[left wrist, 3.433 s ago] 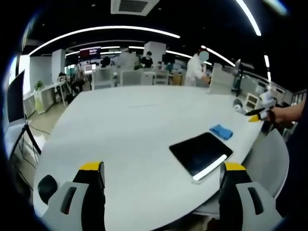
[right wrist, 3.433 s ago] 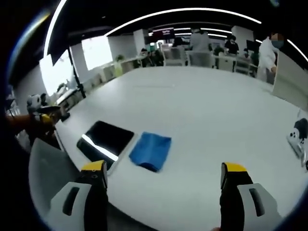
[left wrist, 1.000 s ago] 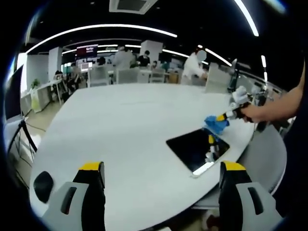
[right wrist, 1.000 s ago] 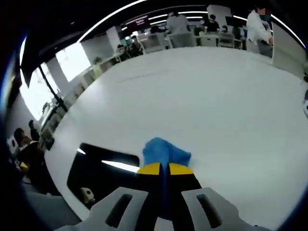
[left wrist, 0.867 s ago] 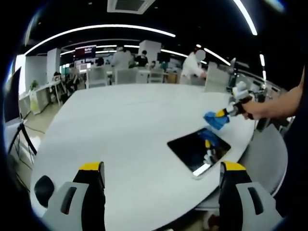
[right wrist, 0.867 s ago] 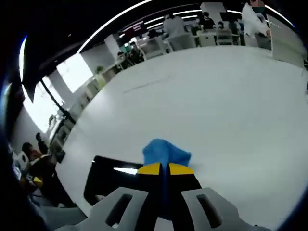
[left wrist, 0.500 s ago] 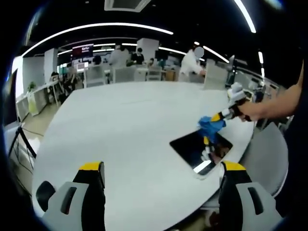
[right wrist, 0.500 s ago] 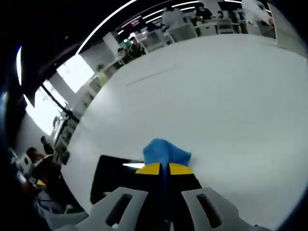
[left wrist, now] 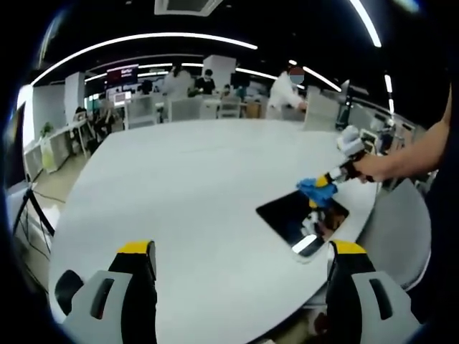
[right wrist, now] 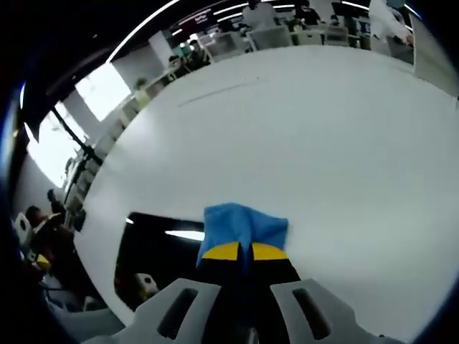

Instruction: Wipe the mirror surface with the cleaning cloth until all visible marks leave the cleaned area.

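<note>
A broad white oval table (left wrist: 179,193) is stretching across both views. Near its edge a dark rectangular mirror (left wrist: 302,217) is lying flat, reflecting a ceiling light strip. In the right gripper view the mirror (right wrist: 154,254) is sitting left of the jaws. The right gripper (right wrist: 239,251), with its yellow-tipped jaws pressed together, is pinching a crumpled blue cleaning cloth (right wrist: 244,222). In the left gripper view that gripper (left wrist: 332,176) is reaching in from the right, held by a person's hand (left wrist: 369,166), and is holding the cloth (left wrist: 316,190) at the mirror's far edge. The left gripper (left wrist: 242,251) is hovering over the table with its jaws spread wide, holding nothing.
</note>
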`<state>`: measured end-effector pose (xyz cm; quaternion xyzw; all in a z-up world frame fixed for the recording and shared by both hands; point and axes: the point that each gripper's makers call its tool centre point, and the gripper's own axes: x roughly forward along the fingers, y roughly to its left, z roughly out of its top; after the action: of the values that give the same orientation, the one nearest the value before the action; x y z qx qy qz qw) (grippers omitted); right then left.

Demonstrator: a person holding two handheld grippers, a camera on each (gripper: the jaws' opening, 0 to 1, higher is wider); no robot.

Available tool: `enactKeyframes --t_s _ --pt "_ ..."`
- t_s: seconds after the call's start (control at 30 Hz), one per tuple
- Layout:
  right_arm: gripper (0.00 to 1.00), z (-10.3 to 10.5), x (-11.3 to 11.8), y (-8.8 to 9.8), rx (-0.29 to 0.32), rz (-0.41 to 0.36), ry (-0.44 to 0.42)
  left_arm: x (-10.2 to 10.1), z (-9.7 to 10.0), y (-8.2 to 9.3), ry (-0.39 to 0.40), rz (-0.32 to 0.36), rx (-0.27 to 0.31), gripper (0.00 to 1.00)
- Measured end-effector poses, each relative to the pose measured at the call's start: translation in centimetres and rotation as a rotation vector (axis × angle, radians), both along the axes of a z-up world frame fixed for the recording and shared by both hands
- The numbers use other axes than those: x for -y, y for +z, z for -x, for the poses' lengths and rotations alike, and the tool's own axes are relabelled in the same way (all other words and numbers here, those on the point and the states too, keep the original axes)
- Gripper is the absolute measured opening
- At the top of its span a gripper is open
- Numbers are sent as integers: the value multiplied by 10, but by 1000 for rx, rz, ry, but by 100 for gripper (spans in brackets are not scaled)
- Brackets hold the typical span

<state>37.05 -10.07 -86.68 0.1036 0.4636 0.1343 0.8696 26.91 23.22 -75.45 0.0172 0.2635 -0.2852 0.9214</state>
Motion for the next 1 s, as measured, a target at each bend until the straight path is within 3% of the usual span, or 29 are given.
enactKeyframes --t_s 0.43,1.0 --pt "0 -7 -60 0 -17 -10 69 -6 1 -1 3 11 0 100" --pt "0 -13 -142 1 -38 -25 179 -14 -12 4 -4 23 10 100"
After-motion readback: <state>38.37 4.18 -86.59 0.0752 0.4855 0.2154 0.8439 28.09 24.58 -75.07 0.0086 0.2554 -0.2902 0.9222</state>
